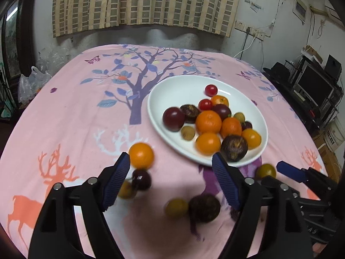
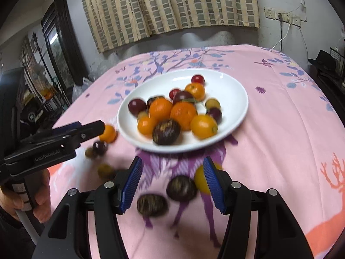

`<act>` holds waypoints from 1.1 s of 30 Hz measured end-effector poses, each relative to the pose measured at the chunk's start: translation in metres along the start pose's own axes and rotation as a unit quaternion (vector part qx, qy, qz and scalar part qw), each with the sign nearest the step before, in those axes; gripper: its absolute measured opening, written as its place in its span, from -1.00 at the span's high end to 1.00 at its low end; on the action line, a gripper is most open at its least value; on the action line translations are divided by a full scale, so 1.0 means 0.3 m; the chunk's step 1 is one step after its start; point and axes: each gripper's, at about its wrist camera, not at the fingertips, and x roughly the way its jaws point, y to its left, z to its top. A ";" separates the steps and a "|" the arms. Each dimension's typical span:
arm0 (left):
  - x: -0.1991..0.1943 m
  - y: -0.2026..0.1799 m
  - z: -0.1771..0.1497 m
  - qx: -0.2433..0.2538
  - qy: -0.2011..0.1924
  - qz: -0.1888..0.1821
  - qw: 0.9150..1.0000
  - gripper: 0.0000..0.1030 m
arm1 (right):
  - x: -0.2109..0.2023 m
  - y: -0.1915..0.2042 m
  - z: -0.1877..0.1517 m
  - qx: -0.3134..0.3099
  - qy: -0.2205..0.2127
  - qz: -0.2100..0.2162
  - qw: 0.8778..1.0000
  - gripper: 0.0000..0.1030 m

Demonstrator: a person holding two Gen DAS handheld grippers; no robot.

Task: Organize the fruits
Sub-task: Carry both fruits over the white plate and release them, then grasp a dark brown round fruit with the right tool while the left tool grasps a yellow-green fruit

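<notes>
Left wrist view: left gripper (image 1: 171,183) jaws wide apart, nothing held; dark passion fruit (image 1: 204,208) and yellow-green fruit (image 1: 176,207) loose on pink tablecloth (image 1: 75,118) between fingers. Orange (image 1: 141,155) at 11 o'clock beside left pad. Right gripper (image 2: 172,185) half open, empty; two dark fruits (image 2: 181,188) between jaws, yellow fruit (image 2: 200,180) behind right pad. White plate (image 1: 168,90) at 1 o'clock, heaped with fruit.

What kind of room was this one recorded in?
Probably a lived-in home room: a pink printed tablecloth, a checked curtain over the window, and wall sockets with cables beside a monitor.
</notes>
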 end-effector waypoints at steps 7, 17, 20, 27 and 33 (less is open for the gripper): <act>-0.036 0.051 -0.123 -0.008 0.015 -0.003 1.000 -0.59 | -0.026 0.073 -0.119 -0.044 0.028 -0.013 0.999 -0.16; -0.033 0.081 -0.179 0.005 0.007 -0.005 1.000 -0.59 | 0.066 0.174 -0.151 -0.083 0.075 -0.049 0.993 -0.15; -0.032 0.071 -0.183 0.015 0.010 -0.008 1.000 -0.59 | 0.109 0.176 -0.143 -0.079 0.085 -0.061 0.991 -0.08; -0.024 0.039 -0.197 0.033 0.024 -0.015 0.999 -0.59 | 0.093 0.129 -0.143 -0.040 0.068 -0.043 0.996 0.25; -0.011 0.009 -0.216 0.065 0.041 -0.006 0.997 -0.59 | 0.079 0.107 -0.147 -0.025 0.070 -0.025 0.997 0.25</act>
